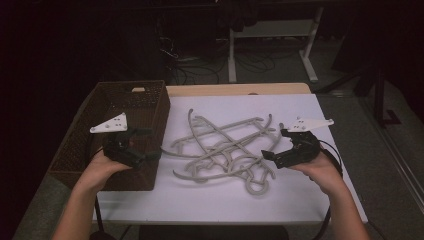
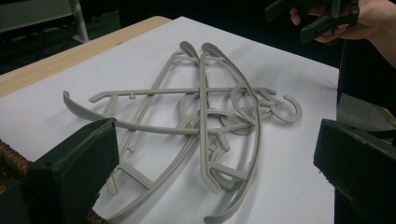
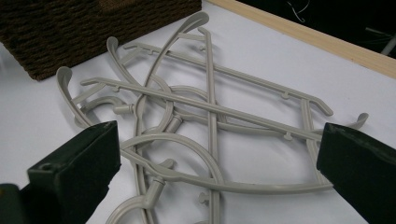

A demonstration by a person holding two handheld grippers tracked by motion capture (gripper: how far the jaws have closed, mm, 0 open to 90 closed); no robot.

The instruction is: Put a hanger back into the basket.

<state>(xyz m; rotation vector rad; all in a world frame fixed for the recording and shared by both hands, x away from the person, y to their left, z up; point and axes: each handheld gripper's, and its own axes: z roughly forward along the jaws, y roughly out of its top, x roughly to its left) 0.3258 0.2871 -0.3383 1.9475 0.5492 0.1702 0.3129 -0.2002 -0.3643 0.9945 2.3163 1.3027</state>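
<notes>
A tangled heap of grey plastic clothes hangers [image 1: 227,150] is lying in the middle of the white-covered tabletop [image 1: 300,200], squarely between the two hand-held tools. The right tool [image 1: 274,145] is hovering just beside the heap's right edge, its jaws standing wide apart with nothing between them and pointing left toward the hangers; seen along those jaws in the right gripper view, the long bars and curved shoulders of the hangers [image 3: 205,116] are spreading directly ahead and slightly below. The left tool [image 1: 150,145] is hanging over the near right corner of the dark woven basket [image 1: 105,100], jaws likewise spread and empty, facing right toward the pile, with a strip of bare tabletop between it and the nearest hanger arm. In the left gripper view the hangers [image 2: 201,126] are lying crosswise ahead, their hooks bunched toward the far right. The heap's long axis is running roughly left to right across the tabletop, and the right tool is looking the nearer of the two, so the first pick is likely falling to it.
</notes>
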